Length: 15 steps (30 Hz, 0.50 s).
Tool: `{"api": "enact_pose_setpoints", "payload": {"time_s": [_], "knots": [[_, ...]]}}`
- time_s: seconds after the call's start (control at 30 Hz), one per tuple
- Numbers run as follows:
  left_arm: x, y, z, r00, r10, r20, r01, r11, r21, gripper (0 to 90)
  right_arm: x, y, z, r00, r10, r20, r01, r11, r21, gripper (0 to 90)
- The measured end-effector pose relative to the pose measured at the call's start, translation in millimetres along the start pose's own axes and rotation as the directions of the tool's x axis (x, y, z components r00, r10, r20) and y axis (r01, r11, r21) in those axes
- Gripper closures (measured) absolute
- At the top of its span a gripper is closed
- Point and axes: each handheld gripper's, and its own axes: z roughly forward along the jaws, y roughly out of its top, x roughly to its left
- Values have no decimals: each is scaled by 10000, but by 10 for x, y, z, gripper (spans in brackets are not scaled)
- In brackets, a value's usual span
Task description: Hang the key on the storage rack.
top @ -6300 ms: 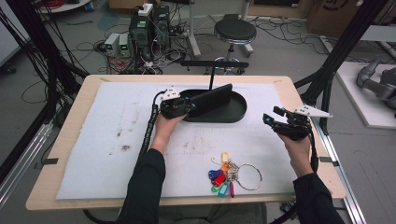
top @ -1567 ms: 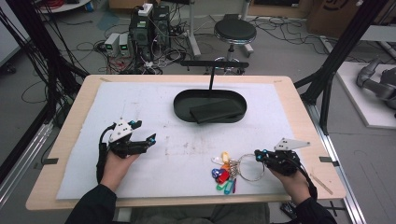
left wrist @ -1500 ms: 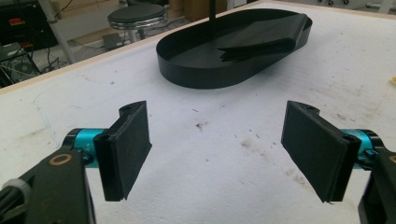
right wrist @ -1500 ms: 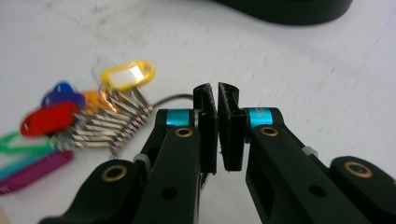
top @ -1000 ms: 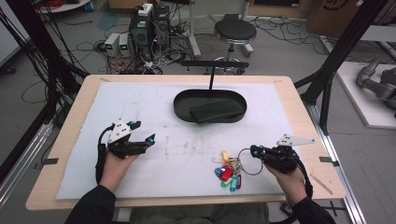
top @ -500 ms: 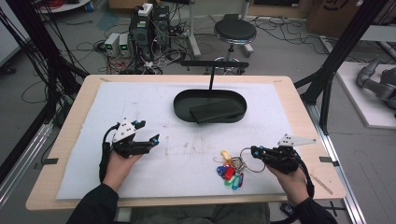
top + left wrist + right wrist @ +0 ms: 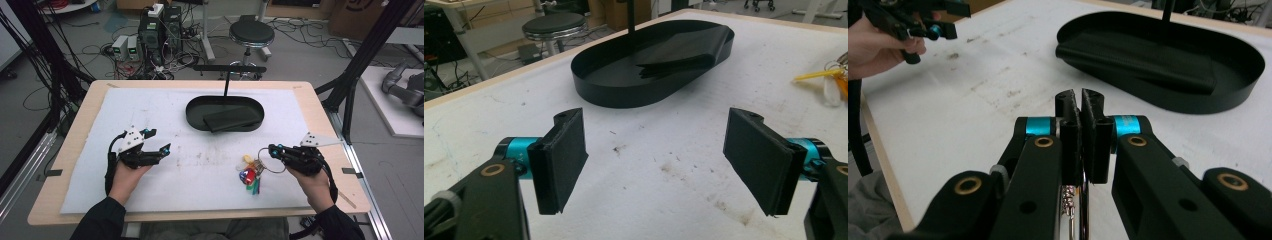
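The right gripper [image 7: 274, 150] is clamping the ring [image 7: 267, 161] of a key bunch [image 7: 250, 175] near the table's front right edge. In the right gripper view its jaws are standing pressed together, with the metal ring [image 7: 1083, 210] and a short length of bead chain [image 7: 1068, 200] passing down between them. The grip is on the thin ring rather than on the tags, which looks sensible: the ring is the one part that carries the whole bunch.

The coloured tags are hanging or trailing from the ring toward the white mat [image 7: 200, 165]; whether they are resting on it or just clear of it cannot be told.

The left gripper [image 7: 155, 142] is hovering over the mat's left half, well apart from the keys. Its jaws are standing wide open with nothing between them, as the left gripper view shows [image 7: 659, 165]. It appears to be waiting out of the way.

The black oval tray [image 7: 197, 107] is sitting toward the back of the table, a dark folded item [image 7: 232, 120] lying inside it and an upright rod [image 7: 226, 82] rising at its rear. The tray is the likely destination for the keys; carrying them there calls for a steady lift so the tags are not dragging.
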Motion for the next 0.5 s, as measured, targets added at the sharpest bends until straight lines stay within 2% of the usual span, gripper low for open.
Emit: {"api": "enact_pose_setpoints", "payload": {"time_s": [0.1,0.4,0.5], "knots": [[-6,19,-8,10000,-26,84,27,9999,-153,251,-5,81,-8,9999,-105,-65,103,9997,-205,872],[-36,85,-32,9997,68,234,-59,9993,-374,259,26,306,-15,9977,-571,-363,559,9978,-353,873],[-46,98,-38,9991,210,356,-193,9987,-471,295,40,369,-13,9968,-664,-452,640,9967,-508,873]]}}
